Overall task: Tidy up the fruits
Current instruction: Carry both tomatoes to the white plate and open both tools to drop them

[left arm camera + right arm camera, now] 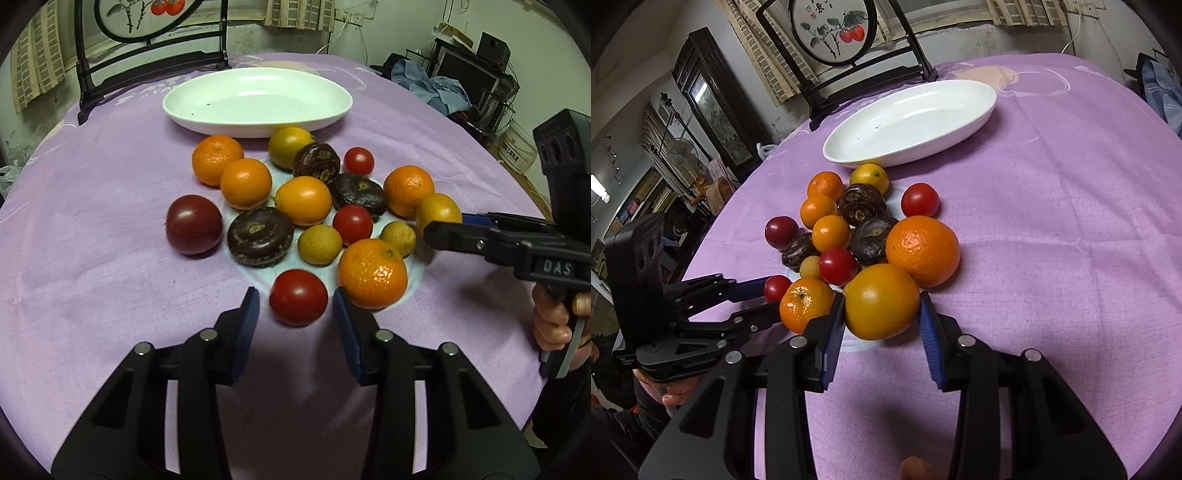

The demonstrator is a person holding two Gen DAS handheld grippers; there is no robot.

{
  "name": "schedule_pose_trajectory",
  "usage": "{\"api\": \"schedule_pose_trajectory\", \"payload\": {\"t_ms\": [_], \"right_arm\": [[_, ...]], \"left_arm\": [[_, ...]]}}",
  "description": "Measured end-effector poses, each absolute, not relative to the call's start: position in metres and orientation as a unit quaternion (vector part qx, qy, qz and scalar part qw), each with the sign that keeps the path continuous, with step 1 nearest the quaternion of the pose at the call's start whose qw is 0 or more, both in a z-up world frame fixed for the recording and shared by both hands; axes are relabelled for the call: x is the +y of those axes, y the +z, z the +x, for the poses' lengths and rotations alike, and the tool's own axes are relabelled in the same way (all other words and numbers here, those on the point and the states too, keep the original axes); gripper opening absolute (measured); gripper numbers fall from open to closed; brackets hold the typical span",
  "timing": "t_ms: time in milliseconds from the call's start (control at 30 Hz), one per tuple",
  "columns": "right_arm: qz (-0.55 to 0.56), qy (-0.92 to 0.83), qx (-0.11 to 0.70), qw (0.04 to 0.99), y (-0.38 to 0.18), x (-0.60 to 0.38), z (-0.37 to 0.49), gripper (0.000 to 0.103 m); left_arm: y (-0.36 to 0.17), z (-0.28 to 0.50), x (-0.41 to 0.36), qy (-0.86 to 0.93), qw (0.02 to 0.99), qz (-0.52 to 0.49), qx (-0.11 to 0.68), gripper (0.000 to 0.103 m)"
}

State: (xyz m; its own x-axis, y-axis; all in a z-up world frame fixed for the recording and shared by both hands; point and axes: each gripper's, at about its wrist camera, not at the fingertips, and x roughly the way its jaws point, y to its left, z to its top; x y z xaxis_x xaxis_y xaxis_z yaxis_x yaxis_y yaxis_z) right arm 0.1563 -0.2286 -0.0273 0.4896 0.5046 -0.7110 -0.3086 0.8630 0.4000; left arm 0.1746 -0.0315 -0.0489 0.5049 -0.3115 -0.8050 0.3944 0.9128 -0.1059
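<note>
A round table under a purple cloth [92, 229], seen from two hand-held tongs. Starting at the left: the left tongs [295, 312] point down at the near edge of a fruit cluster, their blue pads to either side of a small red tomato [298, 297]. A gap shows on the left side of the tomato, so these jaws stand narrowly open around it, not yet gripping. A mandarin [372, 273] sits just beside the right-hand pad. Beyond the tips lie more mandarins, tomatoes and dark brown water chestnuts, and farther still, well apart from both tongs, an empty white oval dish [184, 107].

To the right, the right tongs [882, 317] reach in at the cluster's right edge. Their pads appear to press both sides of a yellow-orange fruit [881, 301], which seems gripped.

The step in hand looks like the first pick-up, one fruit per tong. Next, the left jaws likely need to close fully on the tomato; then each fruit must be lifted clear of its neighbours and carried forward to the dish.
</note>
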Motion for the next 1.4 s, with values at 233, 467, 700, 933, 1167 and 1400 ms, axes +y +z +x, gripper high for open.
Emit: {"api": "schedule_pose_trajectory", "payload": {"t_ms": [233, 467, 700, 933, 1167, 1400], "right_arm": [[0.09, 0.24, 0.436, 0.863, -0.02, -0.226, 0.153, 0.04], [0.074, 0.23, 0.389, 0.889, 0.026, -0.218, 0.195, 0.04], [0.053, 0.183, 0.377, 0.906, 0.027, -0.193, 0.291, 0.04], [0.042, 0.173, 0.423, 0.888, -0.009, -0.189, 0.332, 0.04], [0.043, 0.173, 0.405, 0.897, 0.006, -0.194, 0.321, 0.057], [0.023, 0.181, 0.372, 0.91, 0.027, -0.209, 0.271, 0.057]], "left_arm": [[-0.048, 0.174, -0.026, -0.205, 0.865, 0.035, 0.457, 0.031], [0.013, 0.202, -0.005, -0.225, 0.884, -0.001, 0.41, 0.031], [0.04, 0.3, -0.033, -0.203, 0.901, -0.003, 0.384, 0.031], [-0.005, 0.363, -0.039, -0.151, 0.885, 0.006, 0.44, 0.031], [0.001, 0.366, -0.034, -0.135, 0.893, -0.009, 0.429, 0.074], [0.035, 0.332, -0.027, -0.135, 0.911, 0.001, 0.389, 0.091]]}}
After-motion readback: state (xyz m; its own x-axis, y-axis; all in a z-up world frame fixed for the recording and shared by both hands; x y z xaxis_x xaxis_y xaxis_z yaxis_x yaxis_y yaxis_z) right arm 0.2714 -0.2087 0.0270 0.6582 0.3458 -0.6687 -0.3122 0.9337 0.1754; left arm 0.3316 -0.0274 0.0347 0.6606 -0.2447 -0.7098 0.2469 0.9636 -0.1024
